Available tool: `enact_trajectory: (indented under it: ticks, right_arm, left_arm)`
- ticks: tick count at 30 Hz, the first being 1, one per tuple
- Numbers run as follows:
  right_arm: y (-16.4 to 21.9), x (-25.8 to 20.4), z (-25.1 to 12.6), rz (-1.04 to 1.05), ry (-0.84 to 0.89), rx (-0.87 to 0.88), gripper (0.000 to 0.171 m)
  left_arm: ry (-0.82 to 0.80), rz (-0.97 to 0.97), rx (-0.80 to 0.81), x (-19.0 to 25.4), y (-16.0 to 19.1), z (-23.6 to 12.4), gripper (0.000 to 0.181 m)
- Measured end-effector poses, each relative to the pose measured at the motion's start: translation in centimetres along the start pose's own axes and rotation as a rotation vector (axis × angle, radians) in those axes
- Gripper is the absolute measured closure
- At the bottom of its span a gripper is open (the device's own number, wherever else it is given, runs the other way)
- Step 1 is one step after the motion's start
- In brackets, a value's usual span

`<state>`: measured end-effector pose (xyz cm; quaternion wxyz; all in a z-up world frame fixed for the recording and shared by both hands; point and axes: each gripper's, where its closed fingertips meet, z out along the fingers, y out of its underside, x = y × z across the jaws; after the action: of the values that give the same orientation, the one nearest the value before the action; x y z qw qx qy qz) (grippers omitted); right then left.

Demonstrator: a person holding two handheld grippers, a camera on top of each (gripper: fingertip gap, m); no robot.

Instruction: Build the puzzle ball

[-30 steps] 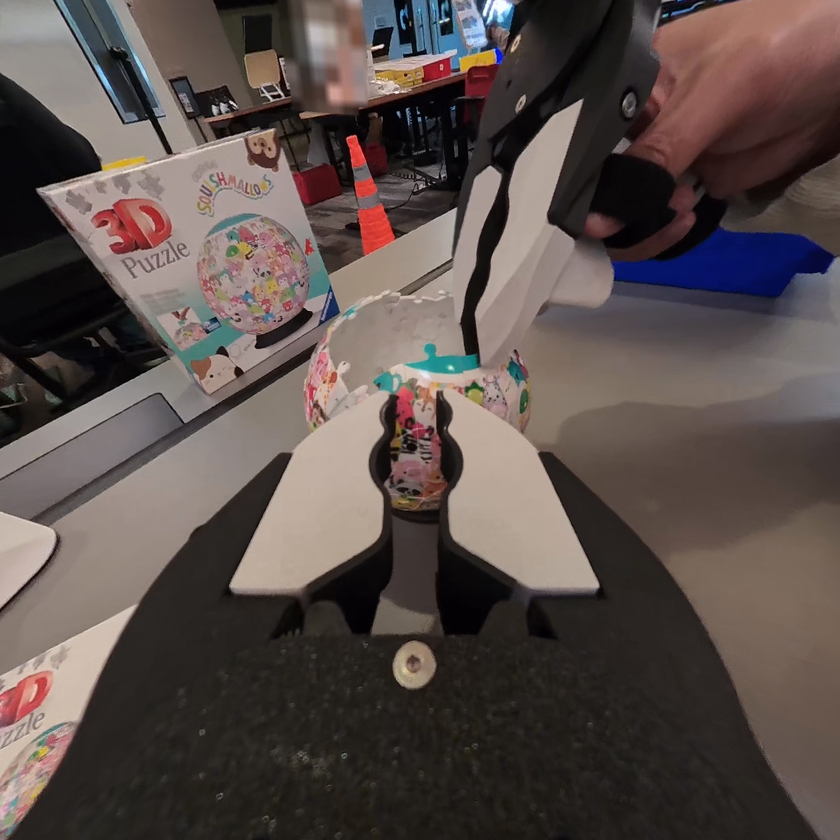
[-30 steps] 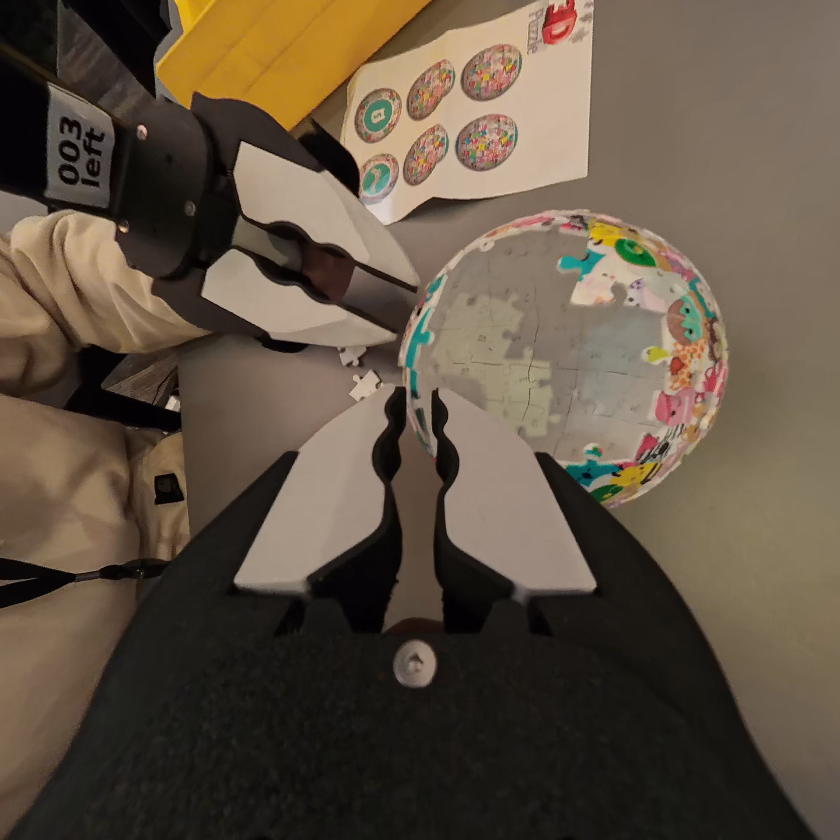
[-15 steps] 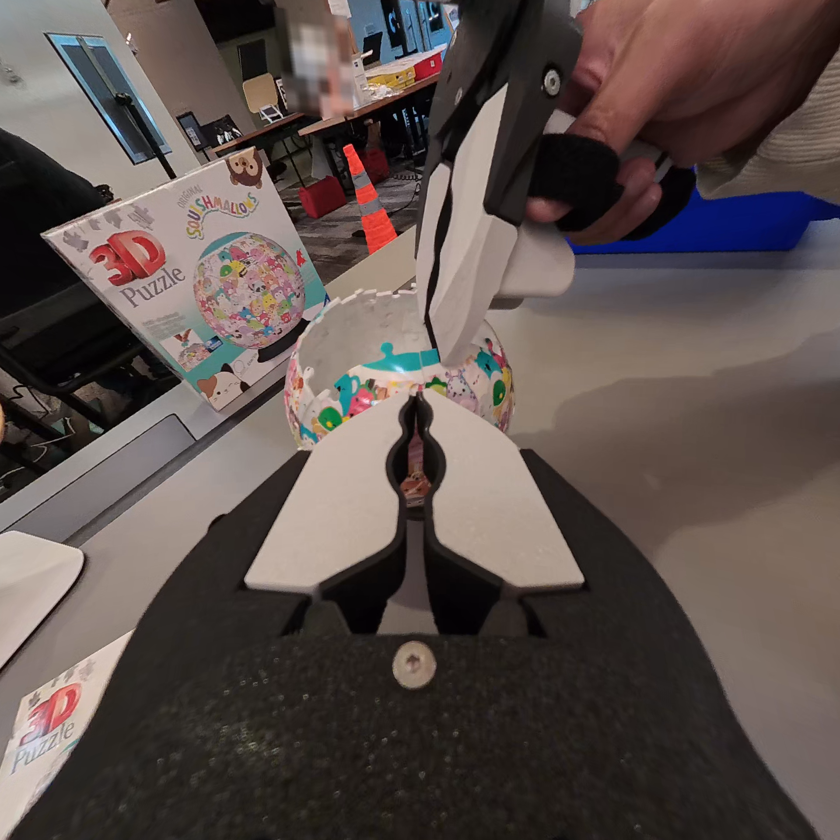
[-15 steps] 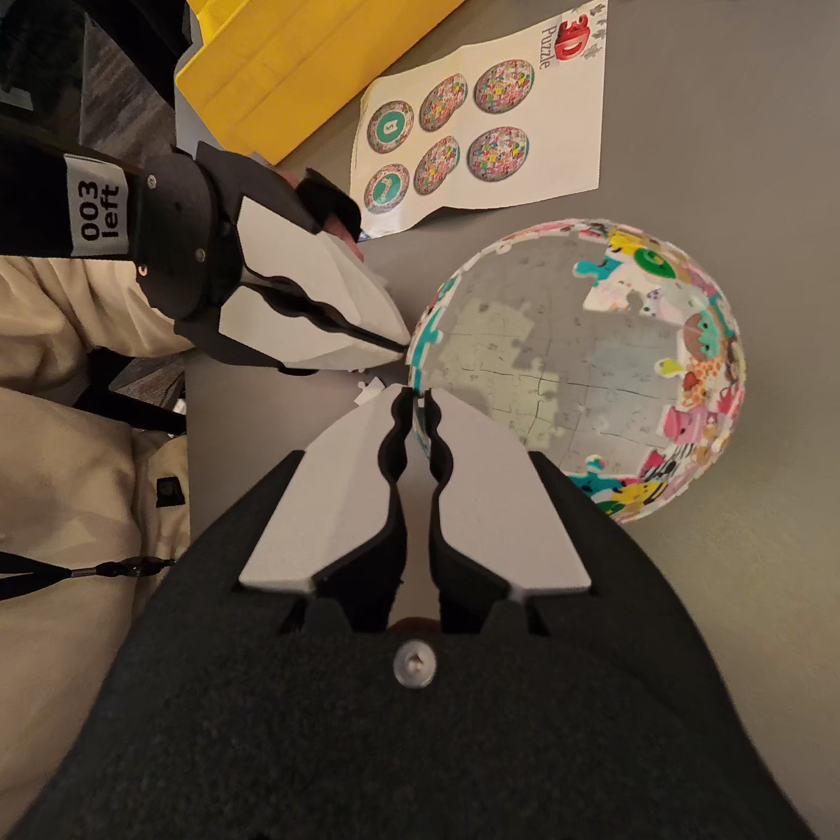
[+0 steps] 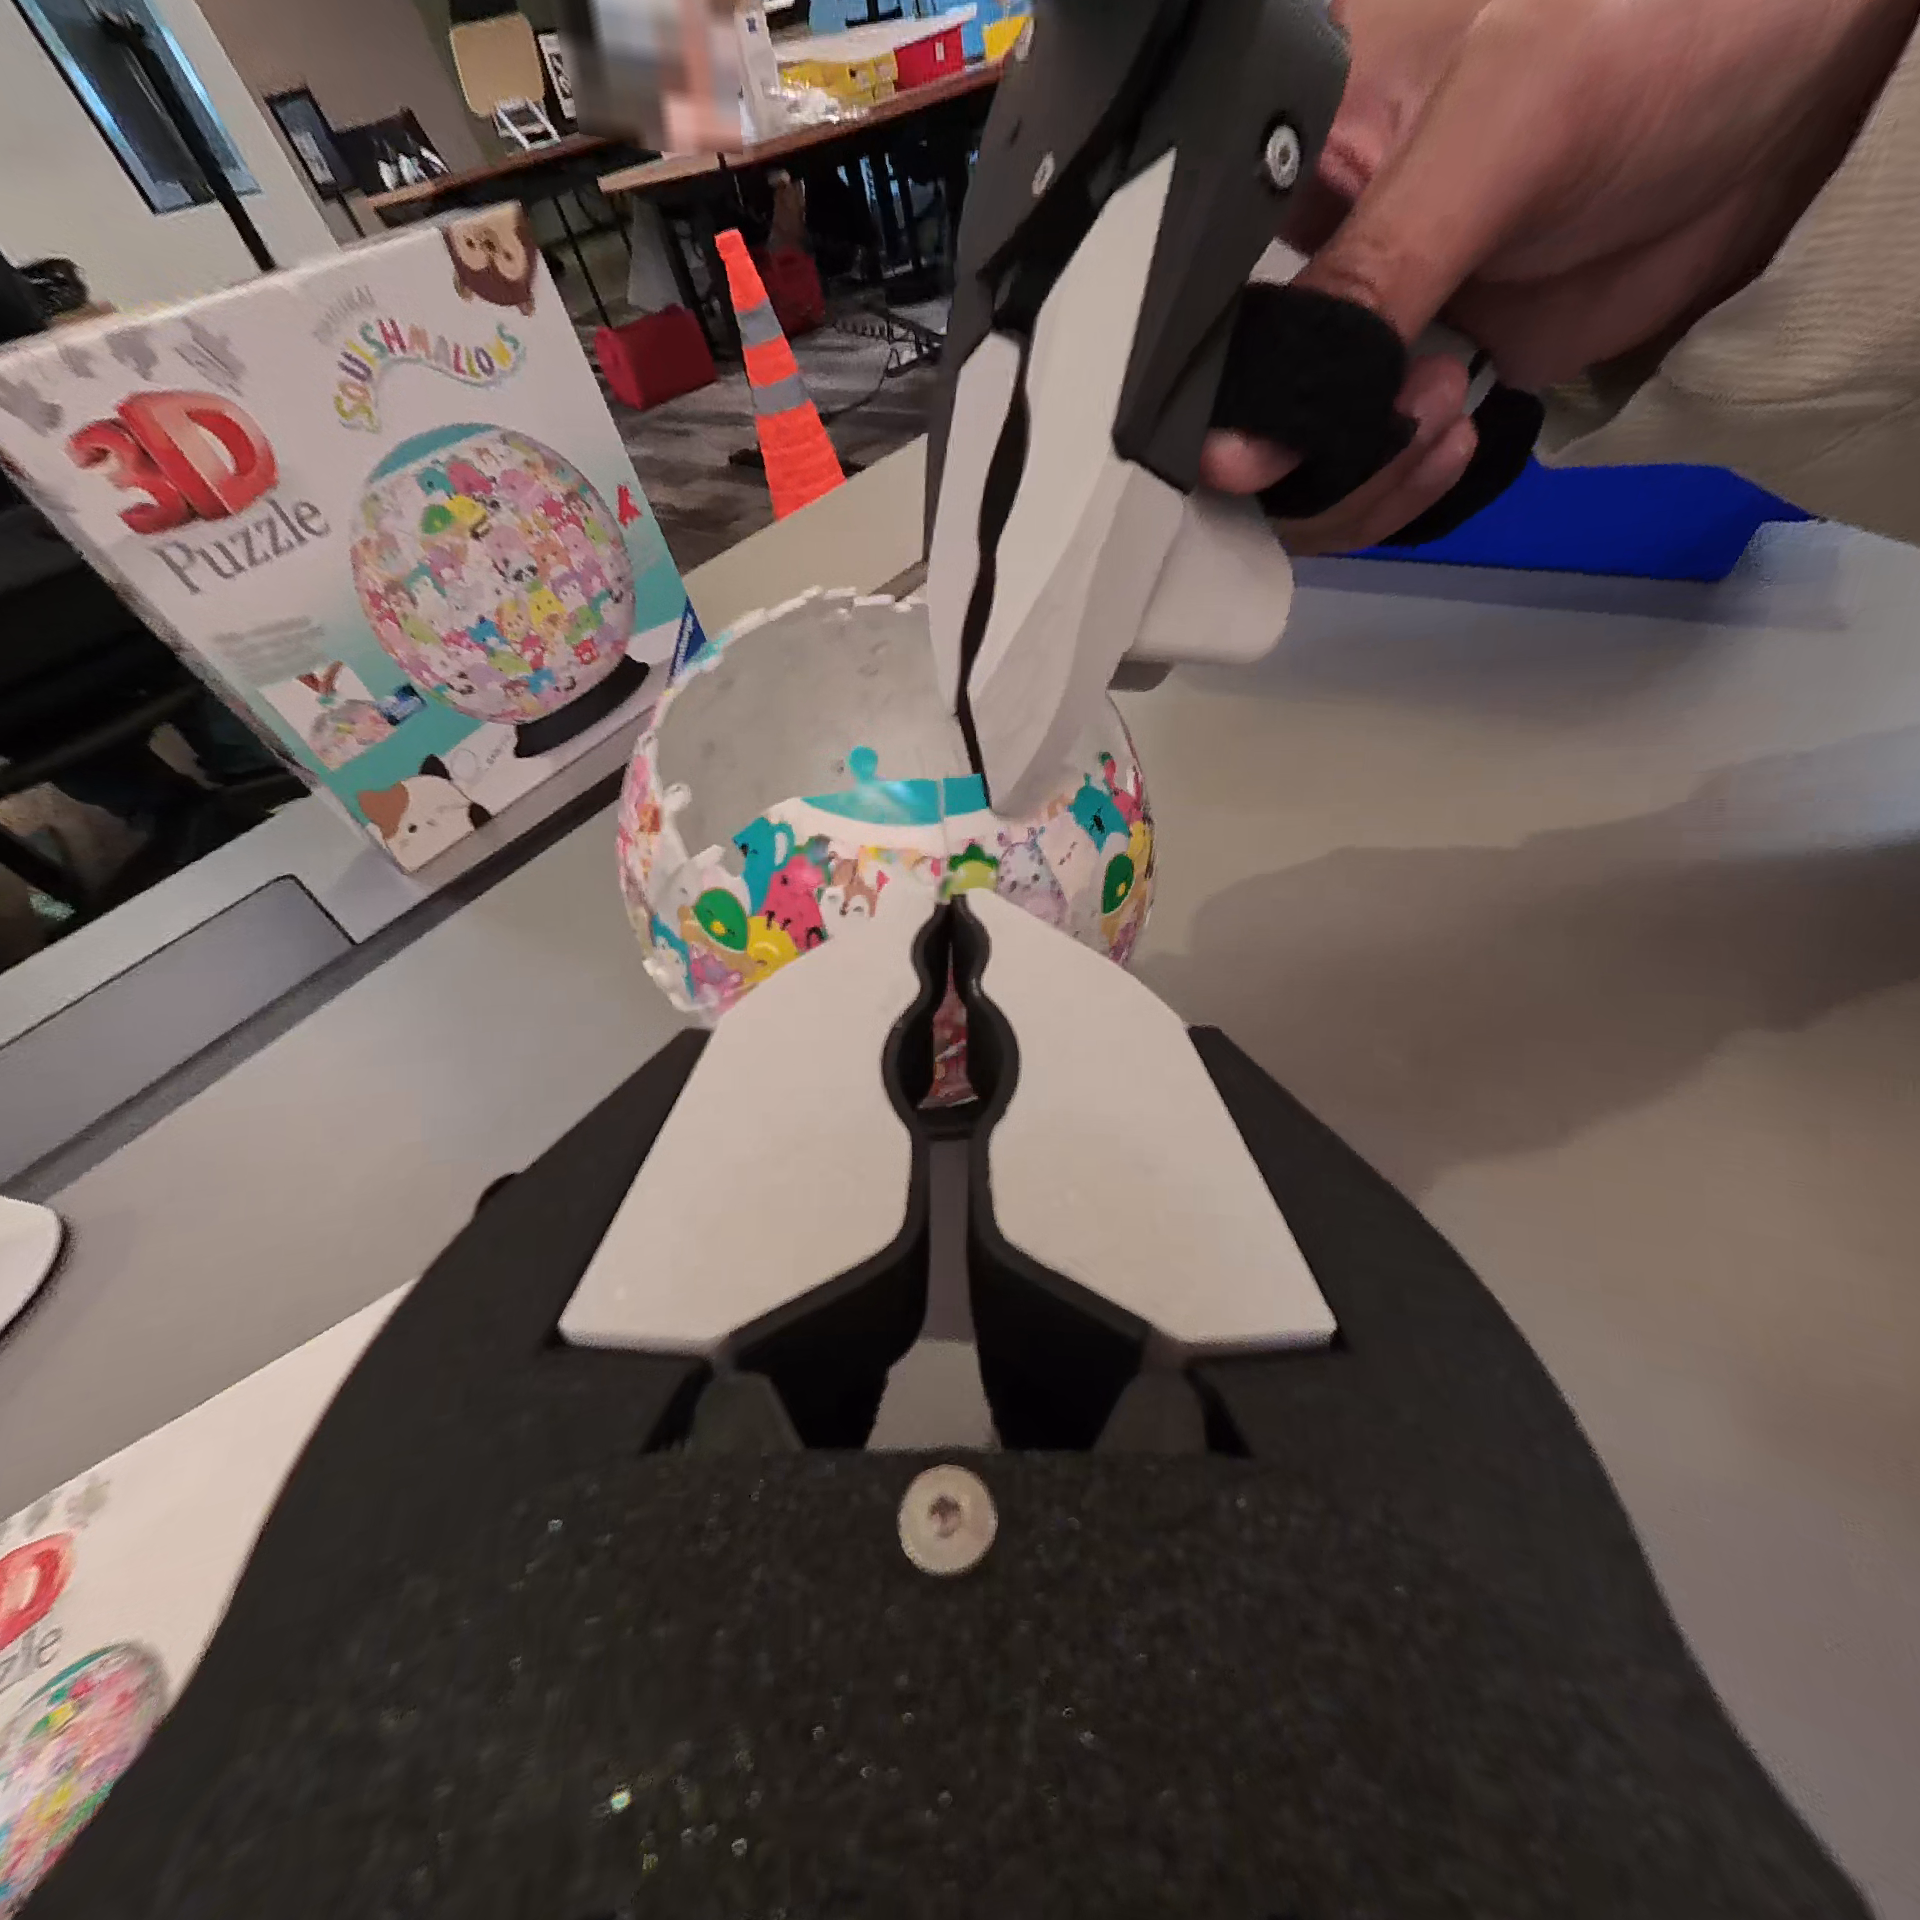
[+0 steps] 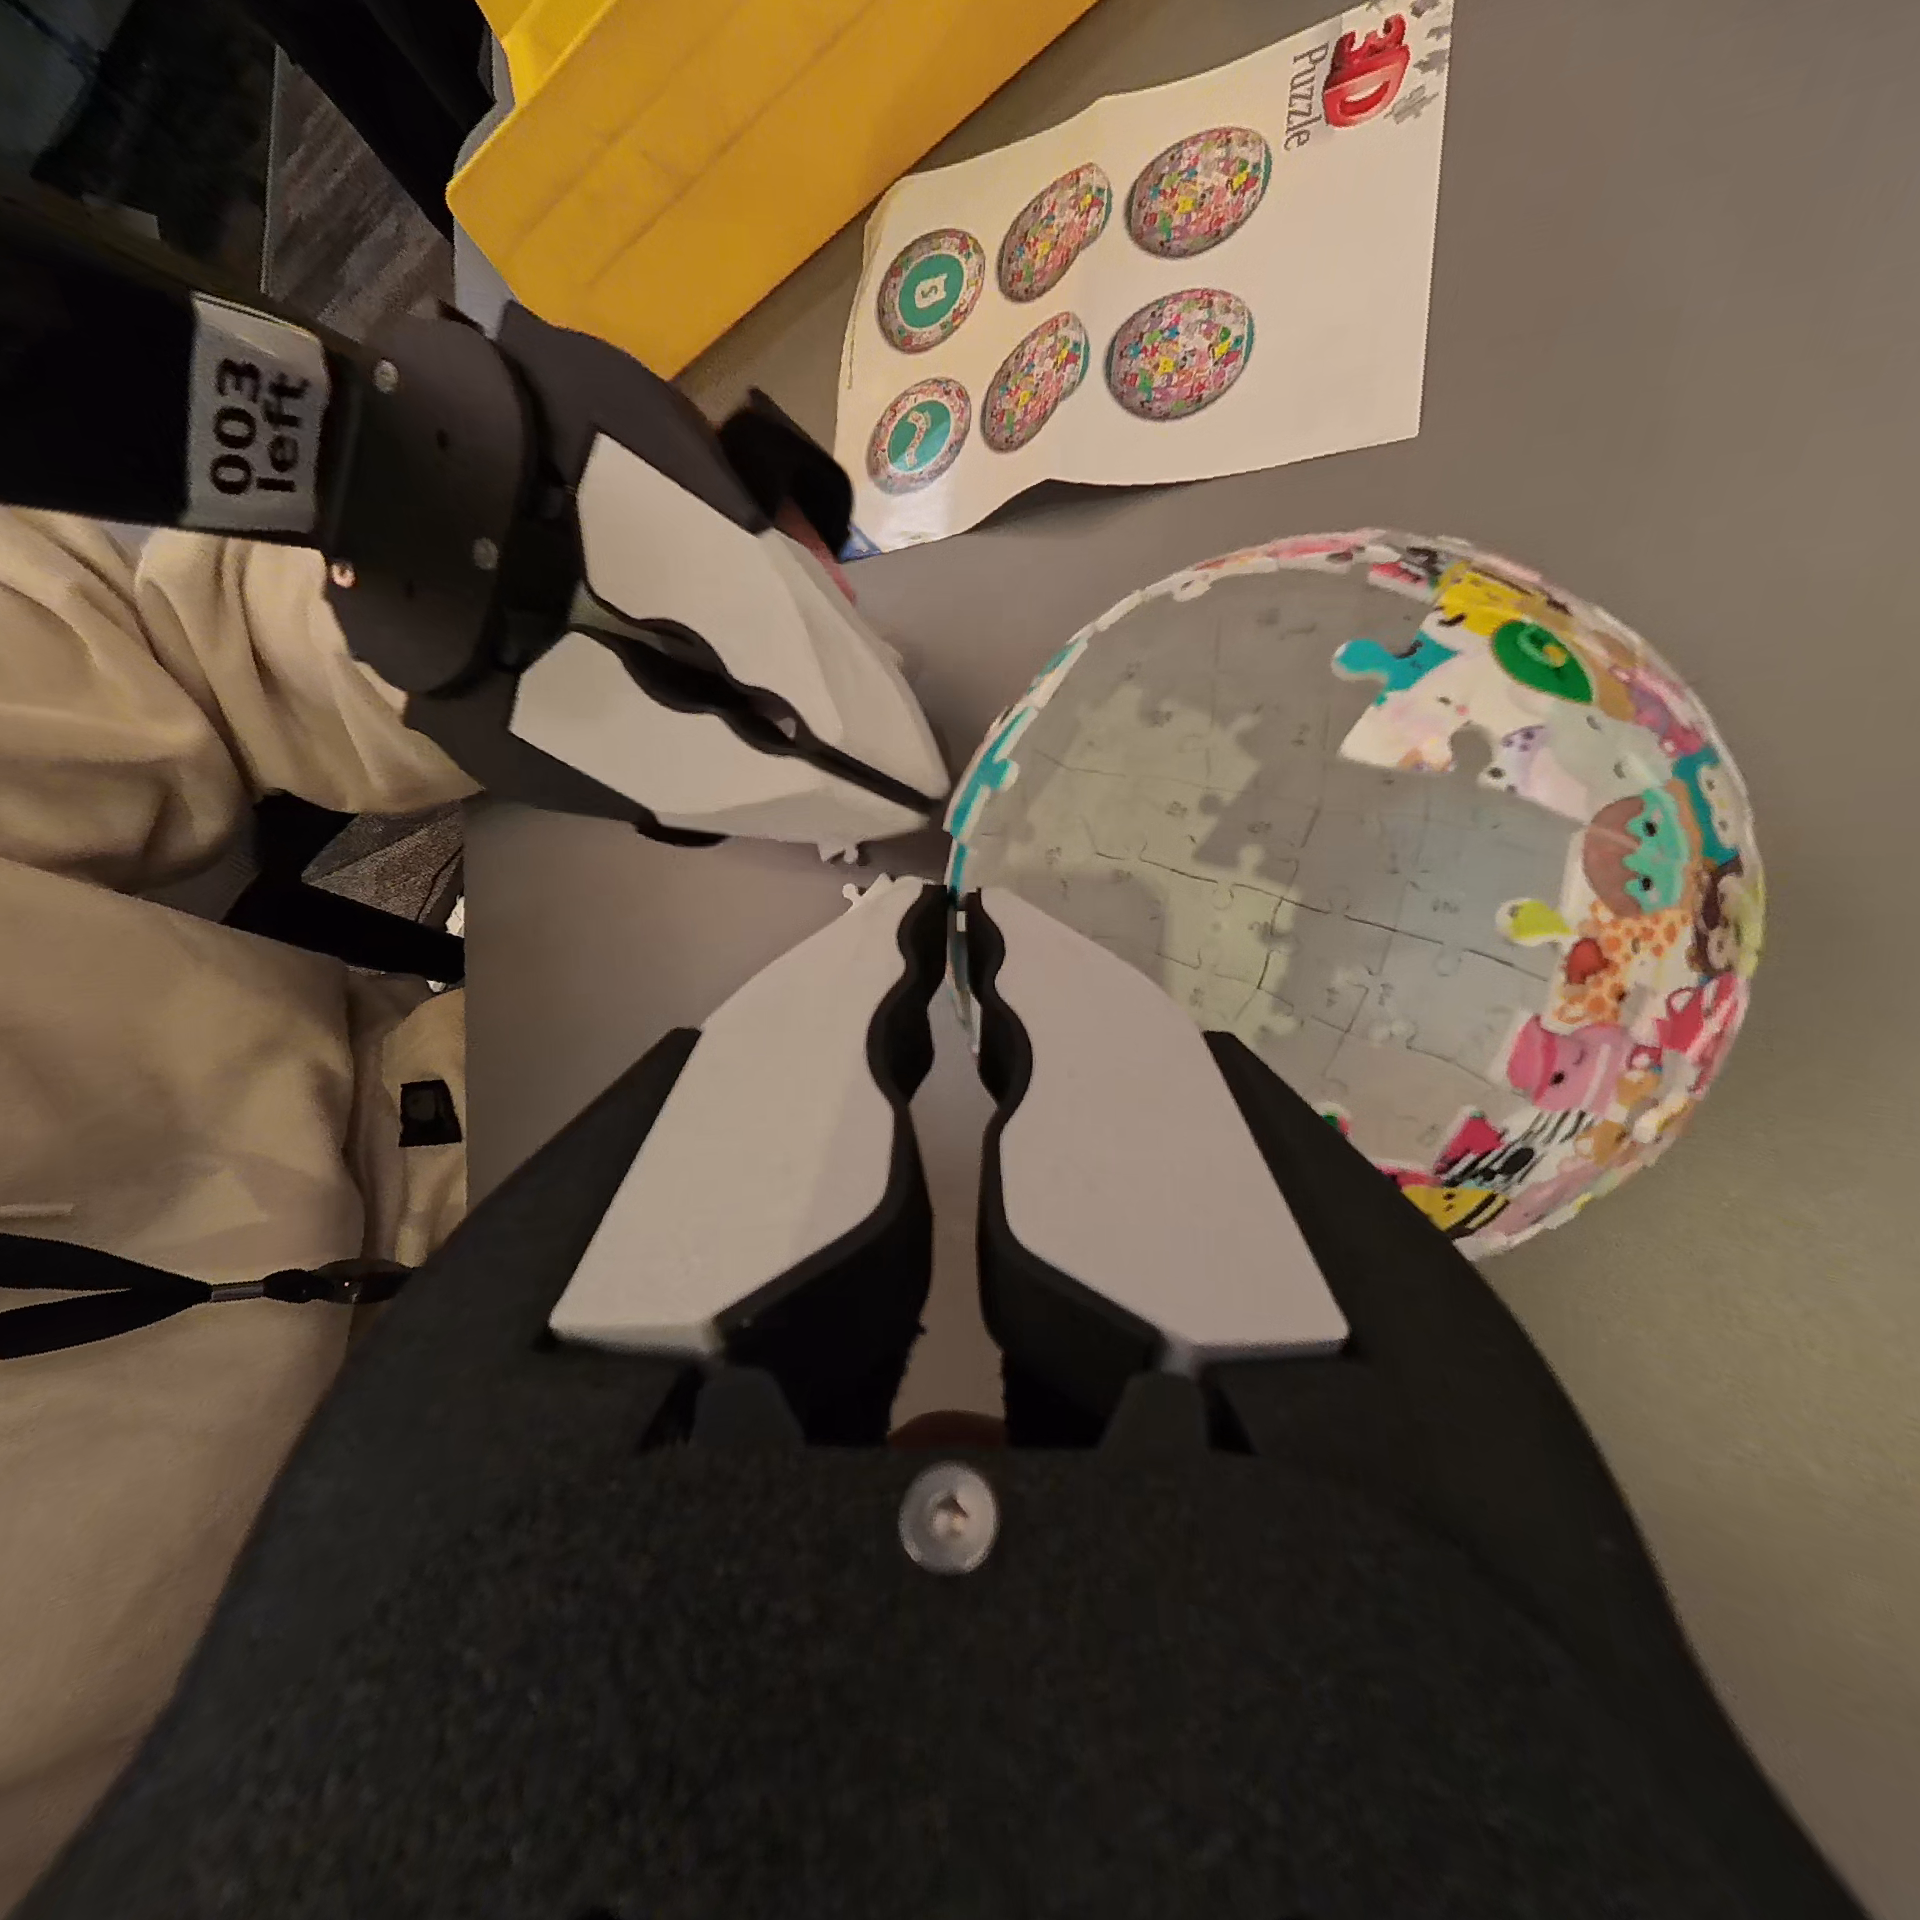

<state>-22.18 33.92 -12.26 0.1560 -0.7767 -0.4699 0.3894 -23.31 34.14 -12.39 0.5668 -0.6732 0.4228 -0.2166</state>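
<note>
Both tools were clamped on the half-built puzzle ball (image 5: 883, 831) — right tool (image 5: 987, 769) steadying its rim at twelve o'clock (likely seating a piece), left tool (image 5: 954, 914) pinching the near wall.

Puzzle ball (image 6: 1621, 904) multicoloured cartoon print outside, pale grey inside; yellow bin (image 6: 727, 145); orange striped cone (image 5: 774, 384).

Dim indoor light, soft shadows on table (image 5: 1558, 935); wide-angle edge distortion, slight blur

I see an open office or lab: long work tables (image 5: 790, 145) with boxes, an orange traffic cone (image 5: 774, 384) on the floor.
</note>
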Motion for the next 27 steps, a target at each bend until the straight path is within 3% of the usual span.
enact_trajectory:
  ticks: [27]
  right_arm:
    - [-0.3, 0.6, 0.4, -0.056, 0.112, -0.086, 0.167]
  left_arm:
    - [-0.032, -0.008, 0.026, -0.3, 0.2, 0.6, 0.181]
